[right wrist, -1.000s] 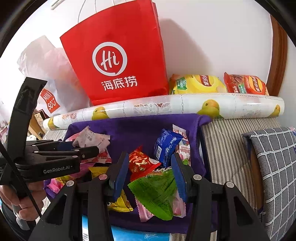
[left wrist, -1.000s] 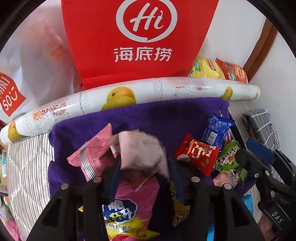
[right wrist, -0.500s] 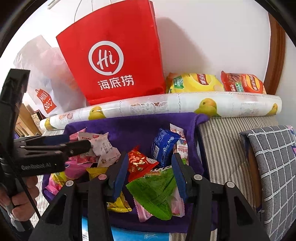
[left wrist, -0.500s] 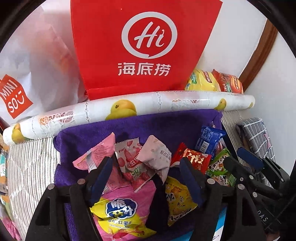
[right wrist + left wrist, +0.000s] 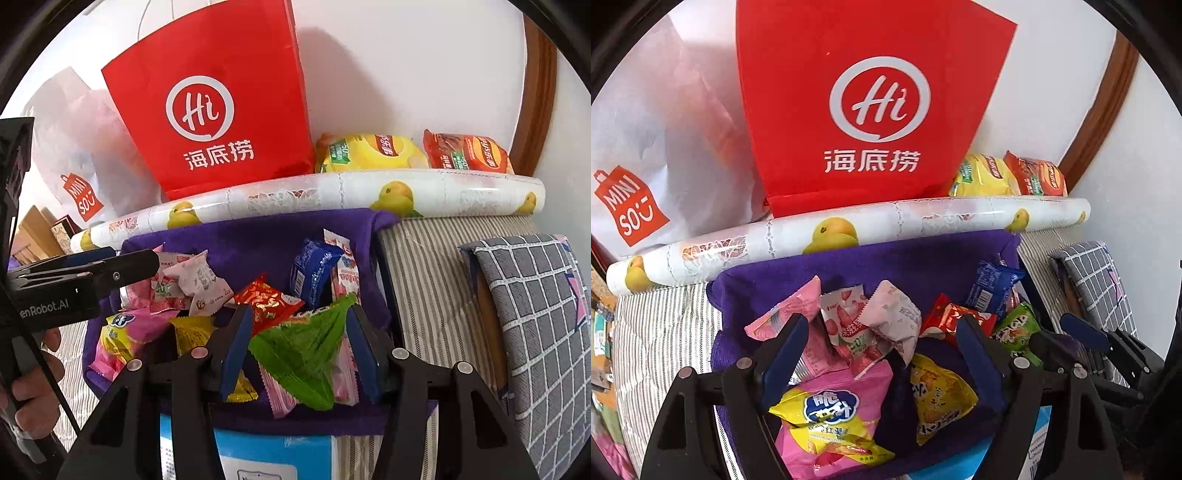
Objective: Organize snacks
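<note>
since a second ago your left gripper [image 5: 879,345] has let go of the pale pink packet [image 5: 894,321], and its jaws have just been opening; they now stand wide, with nothing pressed between the pads. that packet now lies loose on the purple cloth [image 5: 916,258], leaning on the strawberry packet [image 5: 846,328], just ahead of the gap between your left jaws. under the gap sit the pink-and-yellow chip bag [image 5: 831,413] and a yellow snack bag [image 5: 938,398].

your right gripper [image 5: 299,345] has stayed where it was. its jaws are partly apart, and the green packet [image 5: 306,350] fills the space between them; you cannot tell from these views whether the pads press on it. beside it lie the red packet [image 5: 266,299], up and to the left, and the blue packet [image 5: 314,269] behind it, near the cloth's far edge.

around the pile: a rolled sheet with a fruit print [image 5: 332,195] lies along the back of the cloth, and behind it stand a red paper bag [image 5: 214,110], a white plastic bag [image 5: 74,155], a yellow chip bag [image 5: 373,151] and a red chip bag [image 5: 469,151]. a grey checked cushion [image 5: 535,314] lies to the right on striped fabric [image 5: 424,277]. a blue-and-white box [image 5: 273,458] sits at the near edge. your hand [image 5: 33,373] grips the left tool's handle.
</note>
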`<action>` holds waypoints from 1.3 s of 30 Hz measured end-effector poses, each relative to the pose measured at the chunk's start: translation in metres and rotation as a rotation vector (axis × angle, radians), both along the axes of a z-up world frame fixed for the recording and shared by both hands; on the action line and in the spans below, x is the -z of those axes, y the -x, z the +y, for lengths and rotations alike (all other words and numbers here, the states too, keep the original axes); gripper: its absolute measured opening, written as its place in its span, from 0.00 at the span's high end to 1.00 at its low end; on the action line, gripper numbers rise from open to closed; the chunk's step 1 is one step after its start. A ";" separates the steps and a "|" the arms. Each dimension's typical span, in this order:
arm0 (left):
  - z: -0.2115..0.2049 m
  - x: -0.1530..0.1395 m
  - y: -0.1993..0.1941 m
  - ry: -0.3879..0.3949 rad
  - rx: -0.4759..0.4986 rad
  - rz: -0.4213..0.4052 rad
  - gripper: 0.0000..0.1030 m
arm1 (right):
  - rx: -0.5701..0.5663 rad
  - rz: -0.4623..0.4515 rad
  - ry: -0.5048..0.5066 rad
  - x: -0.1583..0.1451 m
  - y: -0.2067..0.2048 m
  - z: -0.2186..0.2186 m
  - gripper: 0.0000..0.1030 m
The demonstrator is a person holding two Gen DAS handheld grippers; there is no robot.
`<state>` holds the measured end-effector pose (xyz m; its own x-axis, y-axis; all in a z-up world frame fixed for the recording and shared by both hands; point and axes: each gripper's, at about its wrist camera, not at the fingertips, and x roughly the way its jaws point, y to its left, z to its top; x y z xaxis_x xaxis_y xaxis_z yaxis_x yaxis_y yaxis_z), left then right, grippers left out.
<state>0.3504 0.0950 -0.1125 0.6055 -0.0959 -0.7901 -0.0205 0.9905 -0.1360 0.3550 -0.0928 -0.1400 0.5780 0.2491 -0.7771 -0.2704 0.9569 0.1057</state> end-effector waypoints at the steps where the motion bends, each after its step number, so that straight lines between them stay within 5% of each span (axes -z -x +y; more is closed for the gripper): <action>1: -0.002 -0.001 0.001 0.001 0.003 -0.004 0.21 | 0.007 0.000 0.005 -0.001 0.001 -0.001 0.49; 7: -0.002 -0.014 0.010 0.004 0.008 -0.030 0.16 | 0.042 0.013 0.023 -0.008 0.011 -0.004 0.48; 9: -0.005 -0.015 0.011 -0.001 0.013 -0.027 0.15 | 0.048 0.022 0.029 -0.010 0.016 -0.004 0.39; 14: -0.016 -0.021 0.016 -0.010 0.046 -0.032 0.15 | 0.063 0.007 0.038 -0.018 0.035 -0.006 0.35; 24: -0.035 -0.042 0.038 -0.080 0.065 -0.082 0.15 | 0.094 -0.007 0.069 -0.041 0.086 -0.024 0.33; 28: -0.036 -0.050 0.057 -0.048 0.061 -0.092 0.09 | 0.104 -0.032 0.062 -0.056 0.111 -0.033 0.33; 32: -0.037 -0.055 0.082 -0.061 0.055 -0.100 0.07 | 0.120 -0.050 0.036 -0.067 0.134 -0.044 0.18; 39: -0.031 -0.060 0.134 -0.067 0.000 -0.116 0.06 | 0.130 -0.079 0.018 -0.078 0.163 -0.049 0.11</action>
<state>0.2164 0.0641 -0.0528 0.6928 -0.0449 -0.7197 -0.0089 0.9974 -0.0708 0.1915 -0.1417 -0.0621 0.6643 0.1545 -0.7313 -0.1506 0.9860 0.0715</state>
